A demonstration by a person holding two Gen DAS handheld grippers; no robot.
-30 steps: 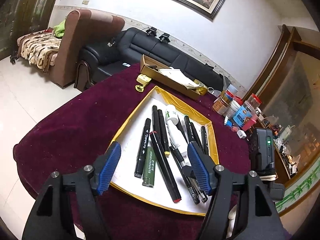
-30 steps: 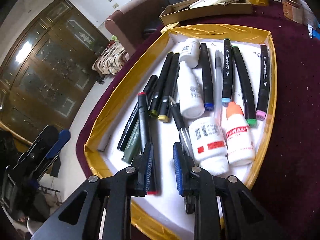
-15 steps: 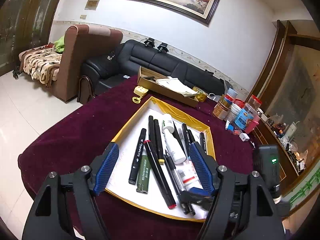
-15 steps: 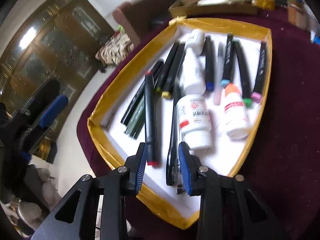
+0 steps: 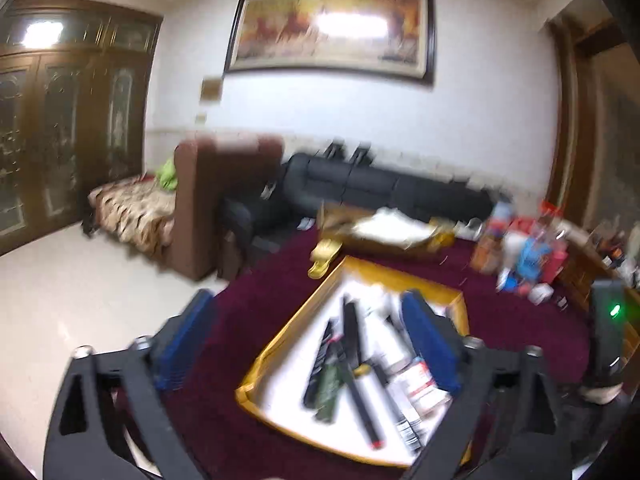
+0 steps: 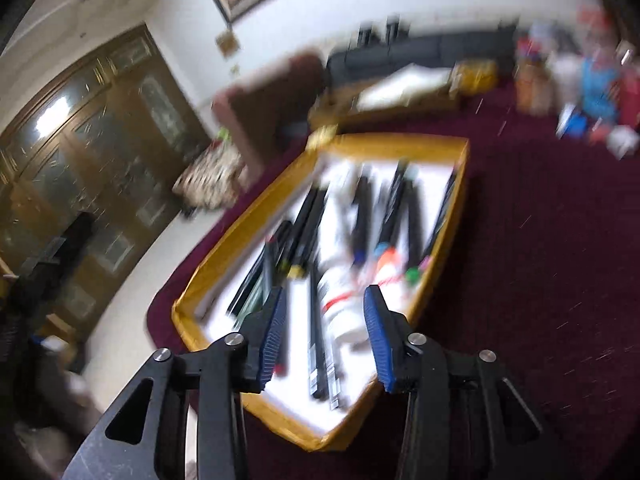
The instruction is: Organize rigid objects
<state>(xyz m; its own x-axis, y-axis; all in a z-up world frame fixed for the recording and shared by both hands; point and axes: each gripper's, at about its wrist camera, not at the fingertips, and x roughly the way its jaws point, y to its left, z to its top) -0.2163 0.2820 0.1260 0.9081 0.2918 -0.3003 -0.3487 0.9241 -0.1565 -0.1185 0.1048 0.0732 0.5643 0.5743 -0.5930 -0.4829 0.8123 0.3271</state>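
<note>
Item: gold-edged tray [image 6: 248, 224], shallow, white-floored, rim of glossy card or foil; lies on the bench [image 6: 540, 260] under a maroon napped cloth.

Contents: black marker pens [image 6: 308, 220] with coloured end caps, long and slim, lying roughly parallel lengthwise; a longer red-tipped pen [image 5: 362, 408]; an olive-green stick [image 5: 329, 388]; white plastic bottles [image 6: 340, 296] with red-printed labels, round and smooth, lying on their sides among the pens. All hard-bodied. Both views are heavily blurred, so the count and fine placement cannot be told.

Tools: left tool [image 5: 308, 344] released, jaws having just spread to full width, nothing between the ribbed blue pads, hanging above the tray's near end. Right tool [image 6: 325, 332] released too, jaws having just been opening to a moderate gap; pens and a bottle show through the gap but lie below, not gripped.

Risks, judged:
- The round pens and bottles could roll if nudged by a pad, spoiling the parallel rows.
- Slick plastic against narrow pads could slip or pivot in a grip taken off-centre.
- A tool brought in low could catch the light tray's rim and drag it across the cloth.
- Crowded neighbours make grasping two items at once likely.
</note>
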